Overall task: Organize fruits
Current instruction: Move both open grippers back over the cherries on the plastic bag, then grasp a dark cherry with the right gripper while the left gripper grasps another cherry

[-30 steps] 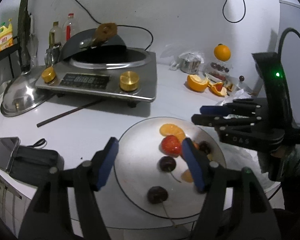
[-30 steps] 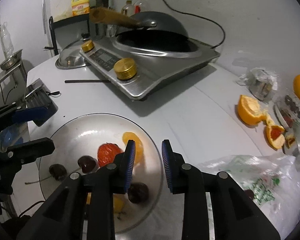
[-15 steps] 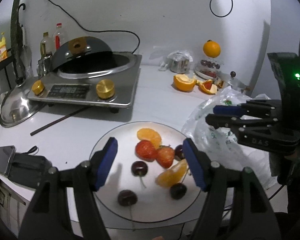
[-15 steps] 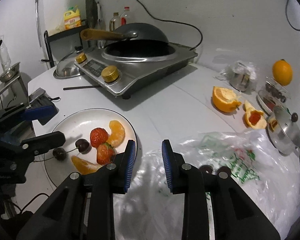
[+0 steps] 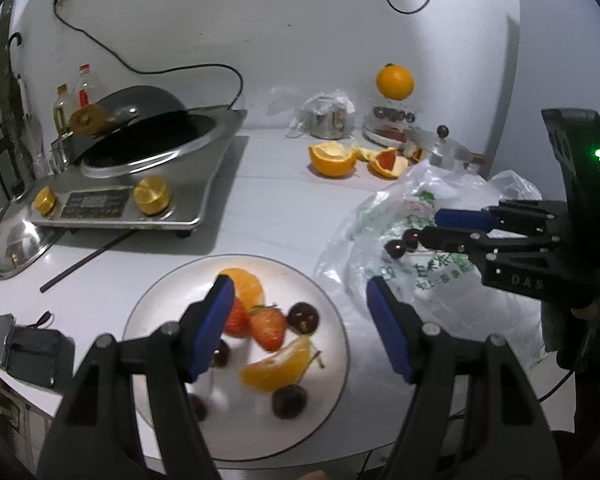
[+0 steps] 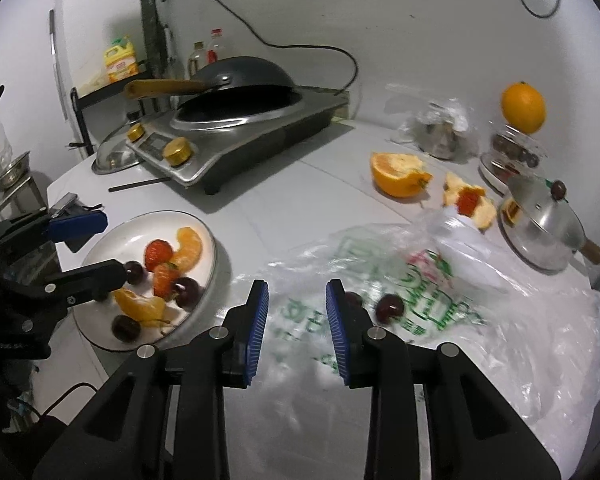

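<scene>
Dim, cool room light falls from overhead, and the white plate (image 5: pixel 332 332) glares brightest at its centre. A soft shadow spreads on the worktop (image 5: pixel 268 208) near the induction cooker (image 5: pixel 140 184). The plastic bag (image 6: pixel 480 320) looks smeared with motion blur. Both fisheye views bend strongly and darken to black at the corners.

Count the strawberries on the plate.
2. The far strawberry sits against the orange segment; the near strawberry lies just in front of it, beside a cherry. The left gripper covers part of the plate, so another may be hidden.
</scene>
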A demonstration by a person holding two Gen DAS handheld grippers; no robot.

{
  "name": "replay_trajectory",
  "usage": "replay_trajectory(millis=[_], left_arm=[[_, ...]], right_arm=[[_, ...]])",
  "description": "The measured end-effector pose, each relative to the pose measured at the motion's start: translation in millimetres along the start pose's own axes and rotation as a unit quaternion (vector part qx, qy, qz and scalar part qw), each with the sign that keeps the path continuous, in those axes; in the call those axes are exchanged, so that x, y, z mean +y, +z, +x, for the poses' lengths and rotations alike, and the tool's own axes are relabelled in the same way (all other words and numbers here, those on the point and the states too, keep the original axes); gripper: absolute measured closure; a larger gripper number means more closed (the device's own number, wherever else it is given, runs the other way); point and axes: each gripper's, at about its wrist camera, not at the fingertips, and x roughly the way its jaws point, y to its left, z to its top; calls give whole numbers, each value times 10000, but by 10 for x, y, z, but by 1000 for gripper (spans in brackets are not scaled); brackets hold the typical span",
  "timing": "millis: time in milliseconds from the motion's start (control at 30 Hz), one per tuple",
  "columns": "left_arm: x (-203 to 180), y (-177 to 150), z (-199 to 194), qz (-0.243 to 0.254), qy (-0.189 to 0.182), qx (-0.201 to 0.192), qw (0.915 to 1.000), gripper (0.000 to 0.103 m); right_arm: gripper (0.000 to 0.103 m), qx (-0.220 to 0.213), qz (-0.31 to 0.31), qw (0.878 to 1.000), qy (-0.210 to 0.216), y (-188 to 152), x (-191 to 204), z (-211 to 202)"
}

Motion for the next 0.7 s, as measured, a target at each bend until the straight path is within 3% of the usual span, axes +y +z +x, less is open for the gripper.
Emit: replay_trajectory(millis=[700], left_arm=[[-466,134,426,302,-81,345,9989,33]], right_arm=[[71,108,350,9993,17,-167,-662,195]])
